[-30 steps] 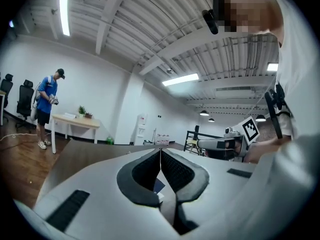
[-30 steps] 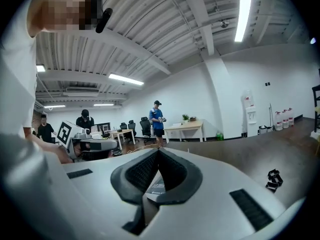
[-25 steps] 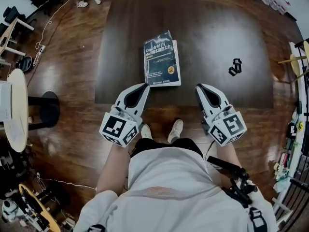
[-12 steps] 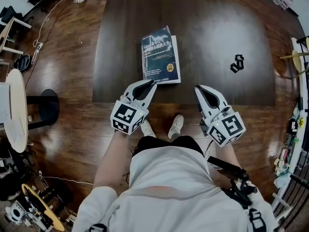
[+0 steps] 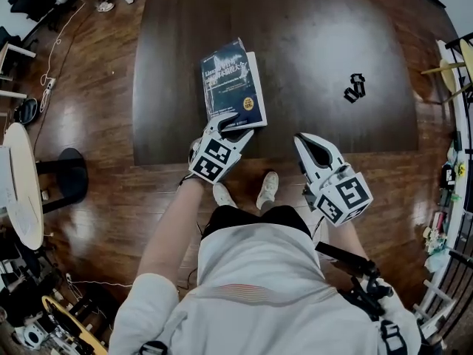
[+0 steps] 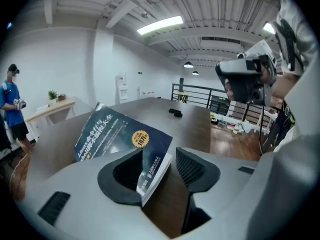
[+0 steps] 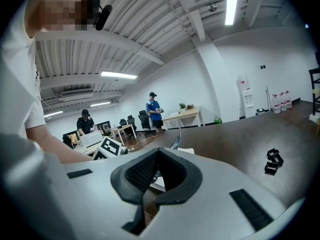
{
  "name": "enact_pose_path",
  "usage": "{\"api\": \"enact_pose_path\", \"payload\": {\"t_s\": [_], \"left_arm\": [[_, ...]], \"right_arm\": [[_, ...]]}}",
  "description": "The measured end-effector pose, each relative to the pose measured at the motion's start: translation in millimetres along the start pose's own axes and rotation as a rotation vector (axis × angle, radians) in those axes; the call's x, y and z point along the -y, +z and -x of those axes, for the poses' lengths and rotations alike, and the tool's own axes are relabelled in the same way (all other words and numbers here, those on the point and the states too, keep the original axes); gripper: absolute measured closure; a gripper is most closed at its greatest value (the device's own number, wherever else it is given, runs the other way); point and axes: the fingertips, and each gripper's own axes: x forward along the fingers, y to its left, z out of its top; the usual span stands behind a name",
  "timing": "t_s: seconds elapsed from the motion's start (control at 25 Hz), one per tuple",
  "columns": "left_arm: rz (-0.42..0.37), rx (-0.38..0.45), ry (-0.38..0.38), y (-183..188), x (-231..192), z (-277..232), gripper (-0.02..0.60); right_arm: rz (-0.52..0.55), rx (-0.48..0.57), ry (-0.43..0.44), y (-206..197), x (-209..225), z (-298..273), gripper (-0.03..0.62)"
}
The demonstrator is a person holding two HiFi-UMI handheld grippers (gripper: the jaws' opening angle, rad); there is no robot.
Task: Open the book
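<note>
A dark blue paperback book (image 5: pixel 230 83) lies near the front edge of the dark table (image 5: pixel 332 35), with the far corner of its cover curling up. My left gripper (image 5: pixel 230 120) points down at the book's near edge. In the left gripper view its jaws are opening, and the book's (image 6: pixel 115 131) near corner sits between them, close against the left jaw and apart from the right one; the left gripper (image 6: pixel 159 153) grips nothing. My right gripper (image 5: pixel 301 140) hovers at the table's front edge, right of the book, shut and empty (image 7: pixel 159 153). The raised cover (image 7: pixel 175 144) shows just past its tips.
A small black object (image 5: pixel 355 87) lies on the table's right part, also seen as the black object (image 7: pixel 272 161) in the right gripper view. Wooden floor surrounds the table. People, desks and chairs stand far off on the left; a railing runs along the right.
My left gripper has dropped forward onto the book's near corner, and its jaws have gone from shut to open. The book lies slightly more askew. The right gripper has sunk a little.
</note>
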Motion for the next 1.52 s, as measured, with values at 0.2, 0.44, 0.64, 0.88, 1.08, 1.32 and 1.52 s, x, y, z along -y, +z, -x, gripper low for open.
{"api": "enact_pose_path", "payload": {"t_s": [0.2, 0.44, 0.64, 0.88, 1.08, 1.32, 1.52], "left_arm": [[-0.077, -0.112, -0.017, -17, 4, -33, 0.364], [-0.176, -0.222, -0.018, -33, 11, -55, 0.344], [-0.173, -0.277, -0.013, -43, 12, -66, 0.344], [-0.138, -0.298, 0.055, -44, 7, -69, 0.345], [-0.11, -0.29, 0.065, -40, 6, -65, 0.361], [-0.086, -0.203, -0.009, -32, 18, -59, 0.526], [-0.005, -0.176, -0.022, -26, 19, -53, 0.552]], "right_arm": [[-0.022, -0.011, -0.018, -9, 9, 2, 0.594], [-0.041, -0.025, -0.031, -12, 11, 3, 0.594], [-0.056, -0.03, -0.034, -16, 11, 4, 0.594], [-0.067, -0.041, -0.038, -23, 12, 7, 0.594], [-0.066, -0.054, -0.037, -22, 10, 6, 0.594], [-0.066, -0.055, -0.036, -25, 9, 4, 0.594], [-0.064, -0.058, -0.034, -21, 8, 6, 0.594]]}}
